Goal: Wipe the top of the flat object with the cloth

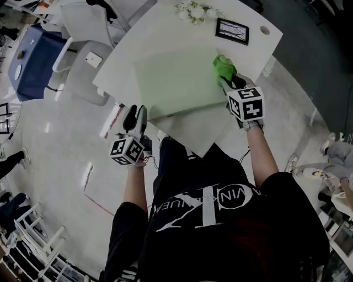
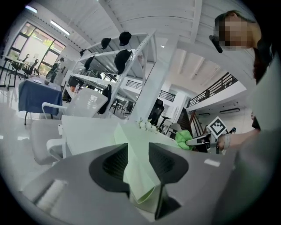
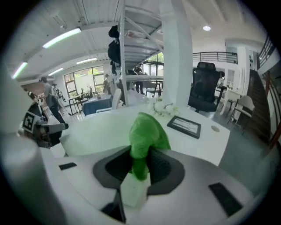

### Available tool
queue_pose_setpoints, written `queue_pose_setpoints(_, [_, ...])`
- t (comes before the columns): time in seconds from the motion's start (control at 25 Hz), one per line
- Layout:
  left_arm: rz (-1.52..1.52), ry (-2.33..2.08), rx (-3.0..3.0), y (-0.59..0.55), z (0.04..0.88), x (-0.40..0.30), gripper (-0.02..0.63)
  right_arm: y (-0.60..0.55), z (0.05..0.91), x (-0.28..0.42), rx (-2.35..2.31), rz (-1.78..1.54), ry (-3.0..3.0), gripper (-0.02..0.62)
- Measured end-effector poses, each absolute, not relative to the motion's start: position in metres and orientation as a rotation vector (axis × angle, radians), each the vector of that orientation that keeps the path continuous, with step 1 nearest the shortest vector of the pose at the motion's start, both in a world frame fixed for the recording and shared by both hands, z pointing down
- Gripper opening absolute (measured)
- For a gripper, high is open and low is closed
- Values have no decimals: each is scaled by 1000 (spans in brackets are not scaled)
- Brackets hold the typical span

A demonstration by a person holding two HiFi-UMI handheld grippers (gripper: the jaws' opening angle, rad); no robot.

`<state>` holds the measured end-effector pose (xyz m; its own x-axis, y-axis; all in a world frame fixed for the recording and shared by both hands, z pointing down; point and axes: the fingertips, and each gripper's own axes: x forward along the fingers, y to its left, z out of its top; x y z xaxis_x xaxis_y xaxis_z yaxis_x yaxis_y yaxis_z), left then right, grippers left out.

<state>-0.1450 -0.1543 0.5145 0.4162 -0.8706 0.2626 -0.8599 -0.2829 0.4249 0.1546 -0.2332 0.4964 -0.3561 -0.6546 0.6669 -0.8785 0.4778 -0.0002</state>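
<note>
A bunch of white flowers (image 1: 194, 11) and a black-framed picture (image 1: 232, 31) are sitting at the far edge of the white table (image 1: 165, 27), well apart from the pale green board (image 1: 176, 80), and nothing is lying on the board's top. A white chair (image 1: 83, 55) is standing beside the table. The board is lying flat and smooth, with a matte face. The right gripper (image 1: 229, 82) is pinching a soft, bunched green cloth (image 1: 224, 67) at the board's right edge. The left gripper (image 1: 135, 113) is holding the near-left corner, its jaws wide and both pads touching it.
</note>
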Motion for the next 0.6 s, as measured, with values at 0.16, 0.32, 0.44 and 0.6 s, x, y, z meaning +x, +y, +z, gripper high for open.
queue_pose_setpoints(0.16, [-2, -1609, 2154, -149, 500, -156, 52, -222, 485, 119, 1125, 484, -2244, 103])
queue_pose_setpoints(0.32, [60, -1633, 2157, -141, 497, -155, 11, -203, 481, 84, 1022, 495, -2309, 103])
queue_pose_setpoints(0.44, [89, -1613, 2171, -133, 497, -158, 11, -188, 479, 53, 976, 515, -2346, 103])
queue_pose_setpoints(0.6, [131, -1555, 2196, -122, 499, -166, 11, -168, 477, 10, 934, 567, -2381, 103])
